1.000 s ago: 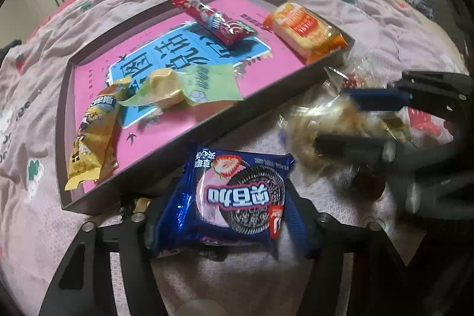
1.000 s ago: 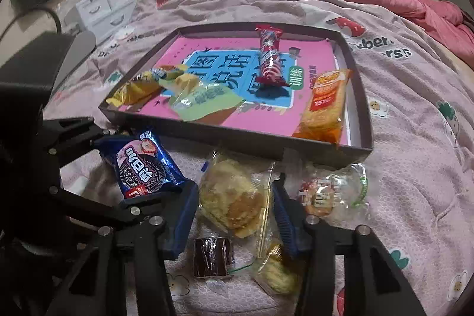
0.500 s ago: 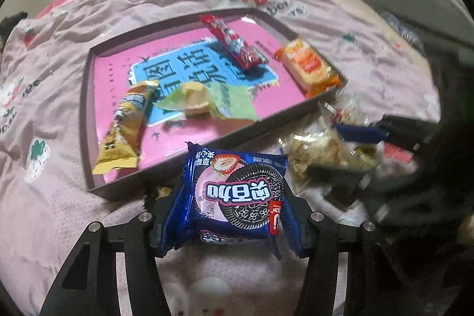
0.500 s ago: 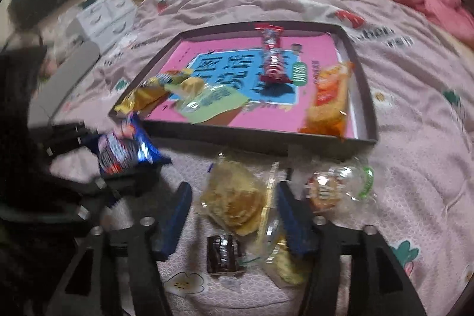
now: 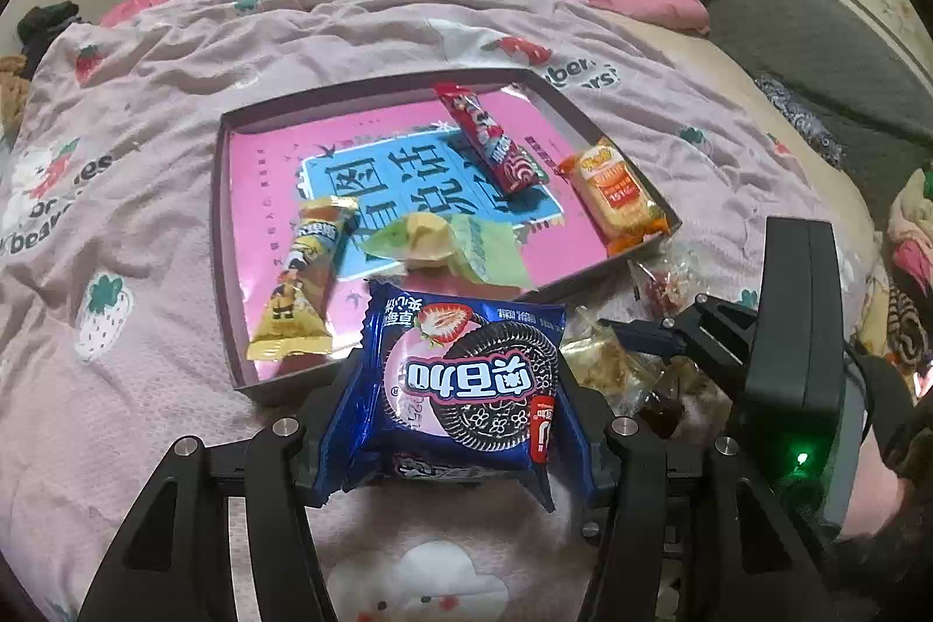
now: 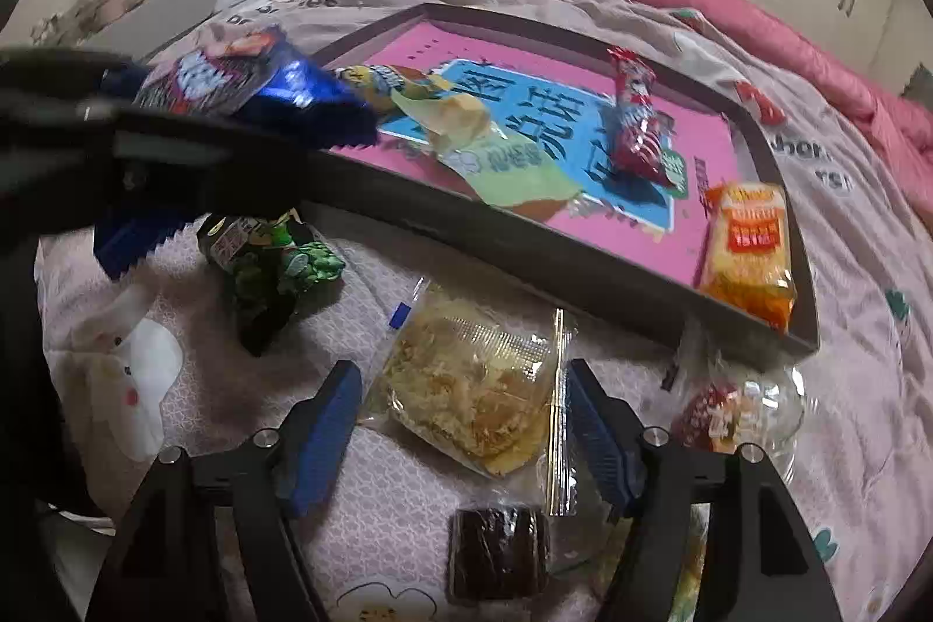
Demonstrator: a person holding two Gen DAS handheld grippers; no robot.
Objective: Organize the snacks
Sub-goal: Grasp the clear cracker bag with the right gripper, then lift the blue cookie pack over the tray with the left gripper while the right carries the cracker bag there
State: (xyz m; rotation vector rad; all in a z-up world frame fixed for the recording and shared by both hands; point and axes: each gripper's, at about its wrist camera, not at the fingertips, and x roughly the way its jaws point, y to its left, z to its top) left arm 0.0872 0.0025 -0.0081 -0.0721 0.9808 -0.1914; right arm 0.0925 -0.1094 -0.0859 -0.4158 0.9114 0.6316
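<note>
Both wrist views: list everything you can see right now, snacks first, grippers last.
Tray: 1, dark rim, pink-blue base, on bedspread.
Red bar: 1, tray, far side.
Orange cracker pack: 1, tray corner.
Yellow bar: 1, tray.
Green-wrapped pastry: 1, tray centre.
Oreo pack: 1, blue, held.
Clear-wrapped floss cake: 1, on bedspread.
Green candy: 1, bedspread.
Brown chocolate: 1, bedspread.
Red-and-clear snack: 1, beside tray.
Bedspread: 1, pink.
Left gripper: shut on Oreo pack.
Right gripper: open around floss cake.
</note>
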